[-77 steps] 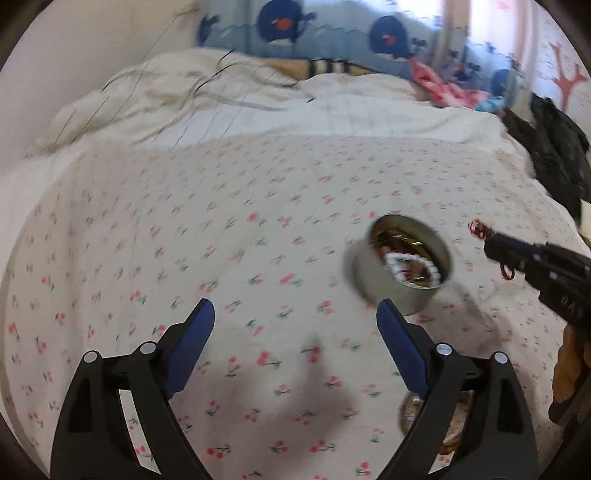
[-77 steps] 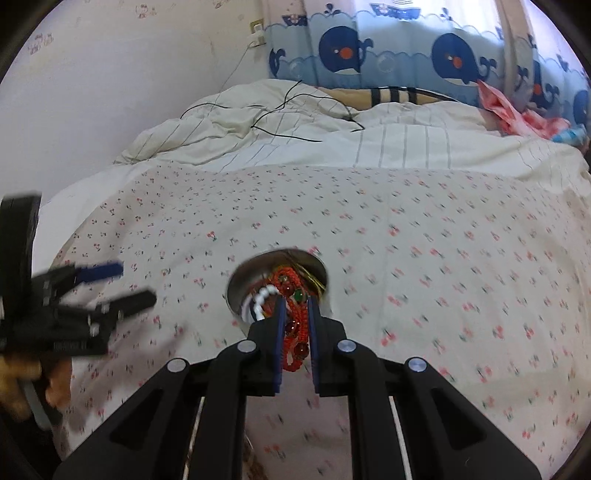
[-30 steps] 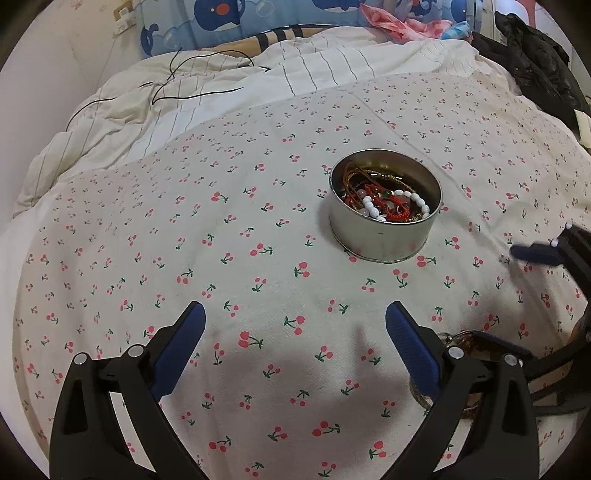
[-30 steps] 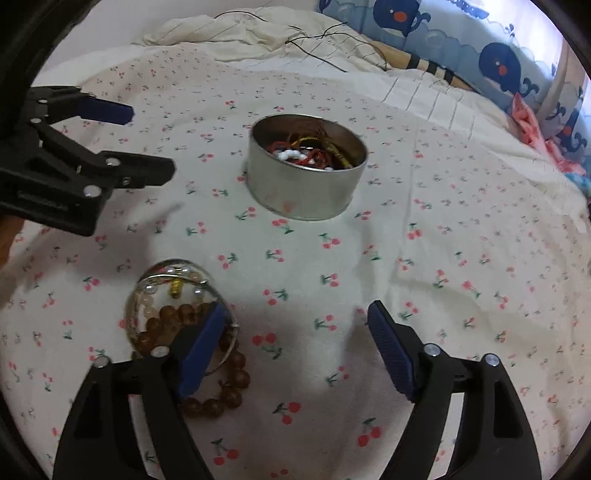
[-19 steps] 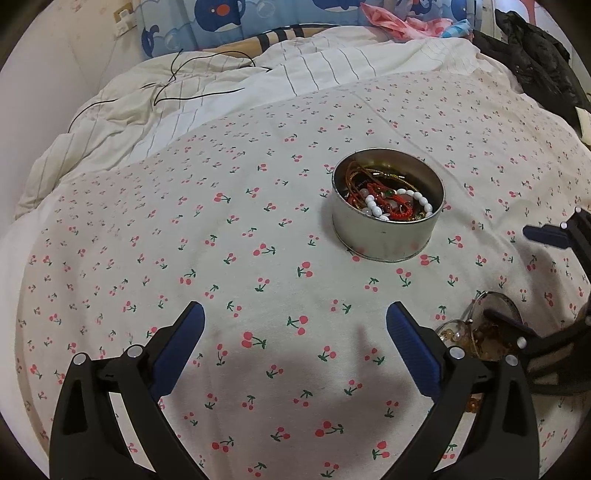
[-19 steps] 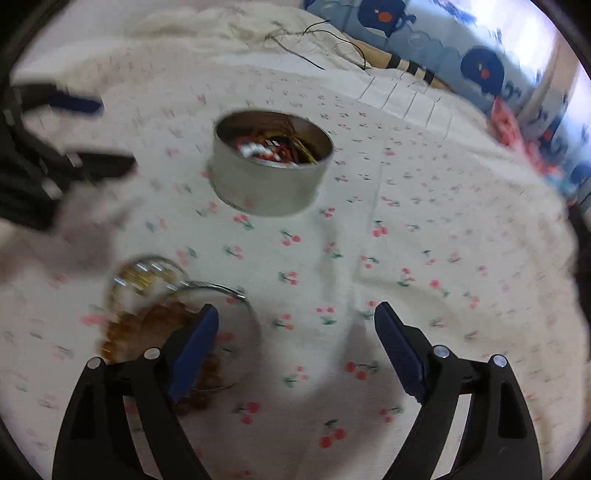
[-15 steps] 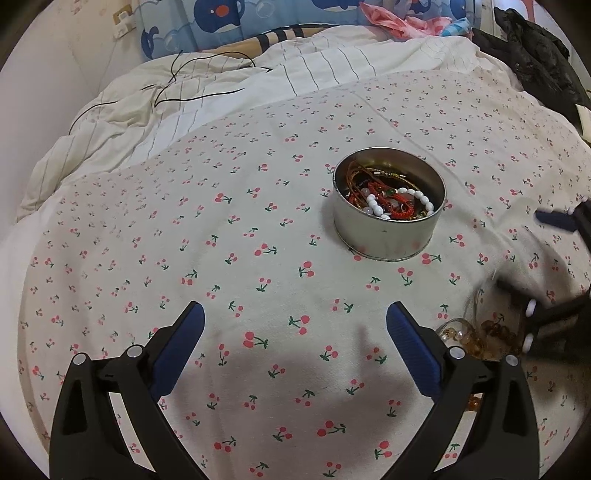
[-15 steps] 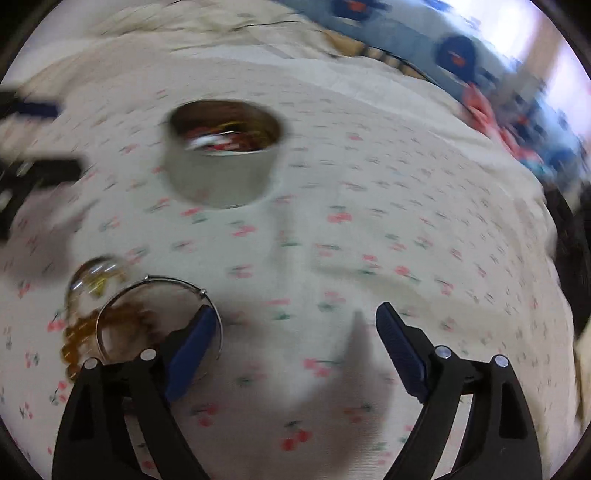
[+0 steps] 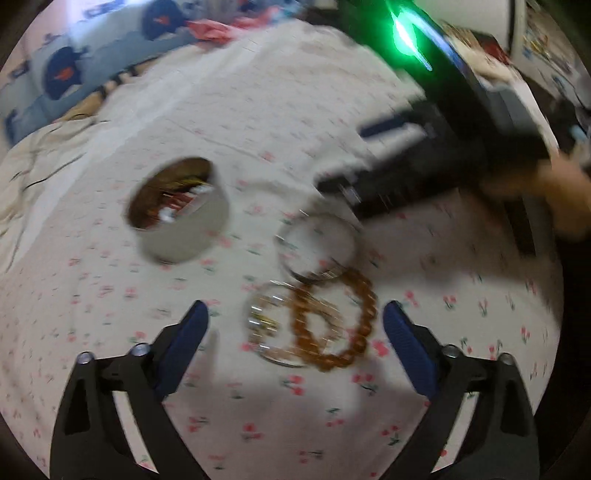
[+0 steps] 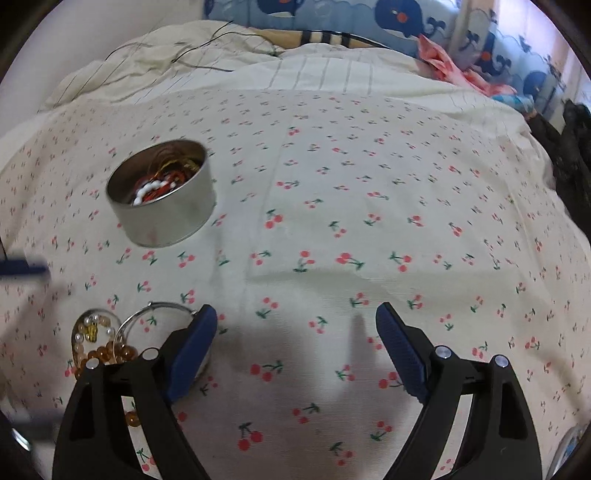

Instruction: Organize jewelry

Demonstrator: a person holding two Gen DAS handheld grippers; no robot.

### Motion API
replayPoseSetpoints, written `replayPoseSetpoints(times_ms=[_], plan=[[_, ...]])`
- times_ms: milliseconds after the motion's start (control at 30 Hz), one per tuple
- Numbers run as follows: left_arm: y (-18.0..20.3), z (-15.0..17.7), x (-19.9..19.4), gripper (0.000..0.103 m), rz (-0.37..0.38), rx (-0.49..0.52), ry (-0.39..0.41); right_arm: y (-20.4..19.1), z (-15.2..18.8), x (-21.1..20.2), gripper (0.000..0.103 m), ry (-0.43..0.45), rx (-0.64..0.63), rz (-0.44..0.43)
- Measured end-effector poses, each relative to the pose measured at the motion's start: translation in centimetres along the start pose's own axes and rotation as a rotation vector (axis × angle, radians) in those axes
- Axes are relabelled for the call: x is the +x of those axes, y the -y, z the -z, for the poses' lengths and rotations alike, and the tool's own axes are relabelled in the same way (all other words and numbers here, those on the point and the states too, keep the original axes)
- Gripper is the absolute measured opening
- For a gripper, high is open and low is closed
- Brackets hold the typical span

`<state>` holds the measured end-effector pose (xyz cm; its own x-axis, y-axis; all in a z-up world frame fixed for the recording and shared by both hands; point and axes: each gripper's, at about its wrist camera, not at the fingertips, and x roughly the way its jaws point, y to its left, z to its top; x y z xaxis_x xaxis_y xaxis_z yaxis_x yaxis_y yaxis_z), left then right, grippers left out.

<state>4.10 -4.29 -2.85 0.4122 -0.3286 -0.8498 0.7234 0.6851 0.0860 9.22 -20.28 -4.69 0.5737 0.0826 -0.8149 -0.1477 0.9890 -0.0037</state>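
Cherry-print bedsheet [image 10: 332,229]; rumpled striped duvet [image 10: 314,70]; whale-pattern curtain [image 10: 399,18] behind; white wall [image 10: 74,40]

No writing, label, brand name or number can be read in either view. The round tin [image 10: 162,195] has a plain metal wall with no print on it. The bedsheet [image 10: 332,221] carries only a pattern of small red cherries, and the curtain [image 10: 406,18] behind the bed shows cartoon whales, no letters. In the left wrist view everything is smeared by motion blur, so any marking on the dark device with the green light [image 9: 406,33] is too blurred to make out.
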Motion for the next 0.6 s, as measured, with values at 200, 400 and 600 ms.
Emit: replayPoseSetpoints(times_ms=[200, 400, 600], plan=[[-0.6, 0.2, 0.9, 0.061, 0.09, -0.059, -0.024, -0.4, 0.0, -0.6, 0.084, 0.01, -0.001, -0.023], [-1.2, 0.4, 2.5, 0.031, 0.125, -0.103, -0.076, -0.9, 0.2, -0.7, 0.084, 0.004, -0.018, -0.03], [-1.7, 0.4, 2.6, 0.019, 0.133, -0.141, -0.09, -1.2, 0.3, -0.7, 0.084, 0.002, -0.03, -0.032]])
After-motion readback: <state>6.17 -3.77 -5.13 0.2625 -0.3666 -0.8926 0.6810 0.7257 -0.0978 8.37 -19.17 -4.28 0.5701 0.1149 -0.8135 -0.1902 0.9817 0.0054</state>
